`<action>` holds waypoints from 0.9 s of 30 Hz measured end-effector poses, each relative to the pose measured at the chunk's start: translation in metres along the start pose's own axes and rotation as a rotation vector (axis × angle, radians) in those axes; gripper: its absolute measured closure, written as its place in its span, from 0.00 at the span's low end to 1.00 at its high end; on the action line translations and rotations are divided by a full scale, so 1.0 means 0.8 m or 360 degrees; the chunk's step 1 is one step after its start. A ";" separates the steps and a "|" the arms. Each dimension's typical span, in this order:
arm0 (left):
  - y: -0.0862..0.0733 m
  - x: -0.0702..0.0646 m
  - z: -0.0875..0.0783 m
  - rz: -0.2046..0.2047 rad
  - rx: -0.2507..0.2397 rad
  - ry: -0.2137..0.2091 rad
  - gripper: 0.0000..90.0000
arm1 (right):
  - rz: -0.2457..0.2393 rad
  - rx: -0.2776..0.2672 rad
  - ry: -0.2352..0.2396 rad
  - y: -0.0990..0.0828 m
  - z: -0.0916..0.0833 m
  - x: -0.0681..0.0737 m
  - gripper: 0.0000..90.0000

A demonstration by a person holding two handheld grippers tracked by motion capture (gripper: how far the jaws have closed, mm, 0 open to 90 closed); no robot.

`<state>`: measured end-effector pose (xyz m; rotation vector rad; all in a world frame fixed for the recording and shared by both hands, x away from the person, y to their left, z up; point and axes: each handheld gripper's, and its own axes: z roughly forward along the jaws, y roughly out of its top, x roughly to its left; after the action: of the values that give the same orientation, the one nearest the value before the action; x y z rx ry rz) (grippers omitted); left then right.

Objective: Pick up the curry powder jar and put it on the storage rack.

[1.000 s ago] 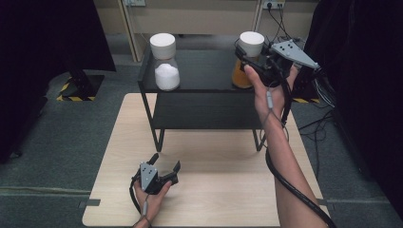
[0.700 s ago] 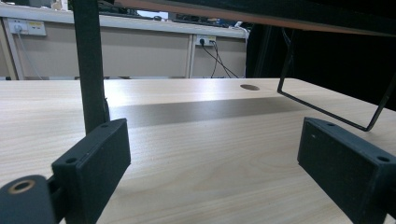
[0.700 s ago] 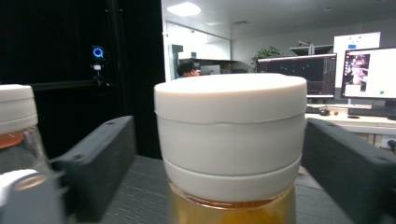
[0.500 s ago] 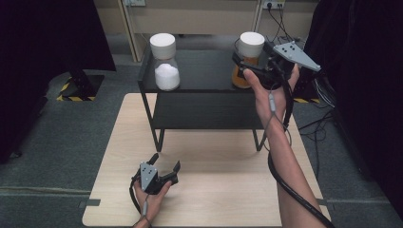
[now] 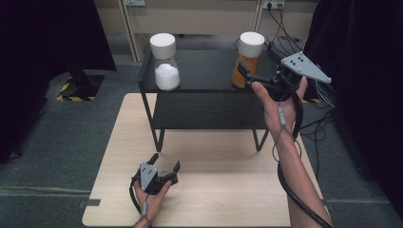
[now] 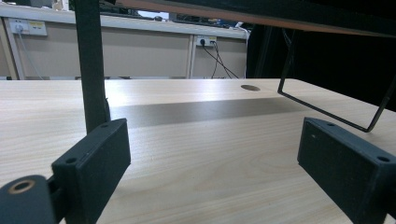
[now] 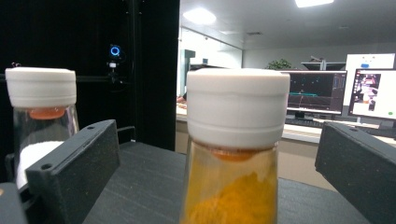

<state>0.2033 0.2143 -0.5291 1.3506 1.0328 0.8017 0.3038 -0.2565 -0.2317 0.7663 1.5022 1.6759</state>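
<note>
The right tongs (image 5: 244, 76) stand released, jaws wide, having just been opening, with the orange-powder jar (image 5: 247, 59) between them but not gripped. In the right gripper view the jar (image 7: 236, 149) sits centred, its white cap (image 7: 237, 105) level with the 2 black jaws and a clear gap on each side. It stands upright on the top of the black shelf (image 5: 204, 71), at the right end, well apart from the white-powder jar (image 5: 165, 61) at the left end.

The left tongs (image 5: 164, 171) rest low on the wooden counter (image 5: 228, 190), jaws apart and empty, pointing under the shelf.

The risk lies in the height of the grip. Closing on the cap rather than the glass could let the jar swing or slip, or loosen the cap. The jar's base seems to stand near the shelf's front edge, though the hand partly hides it, so a nudge from one jaw closing first could tip it off.
</note>
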 end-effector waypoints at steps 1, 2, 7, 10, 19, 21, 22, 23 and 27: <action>0.000 0.000 0.000 0.0000 0.0000 -0.0001 0.10 | -0.0002 0.0004 0.0006 -0.002 -0.002 -0.001 0.01; 0.000 0.000 0.000 0.0000 0.0000 0.0000 0.10 | -0.0006 0.0004 0.0009 -0.006 -0.005 -0.001 0.01; 0.000 0.000 0.000 0.0000 0.0000 -0.0001 0.10 | 0.0011 0.0006 0.0017 -0.015 -0.012 -0.003 0.01; 0.000 0.000 0.000 0.0001 -0.0001 0.0000 0.10 | 0.0015 0.0009 0.0016 -0.022 -0.017 -0.005 0.01; 0.000 0.000 0.000 0.0002 -0.0001 0.0001 0.10 | 0.0013 -0.0003 0.0028 -0.038 -0.035 -0.006 0.00; 0.000 0.000 0.000 0.0001 -0.0003 0.0002 0.10 | 0.0008 -0.0006 0.0029 -0.042 -0.039 -0.005 0.01; 0.000 0.000 0.000 0.0000 -0.0003 0.0002 0.10 | 0.0004 -0.0001 0.0032 -0.044 -0.041 -0.005 0.01; 0.000 0.000 0.000 0.0000 -0.0003 0.0002 0.10 | 0.0001 0.0001 0.0034 -0.046 -0.043 -0.005 0.01; 0.000 0.000 0.000 0.0002 -0.0003 0.0002 0.10 | 0.0002 0.0008 0.0035 -0.056 -0.050 -0.005 0.01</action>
<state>0.2031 0.2140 -0.5294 1.3494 1.0323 0.8042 0.2789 -0.2802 -0.2815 0.7541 1.5213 1.6873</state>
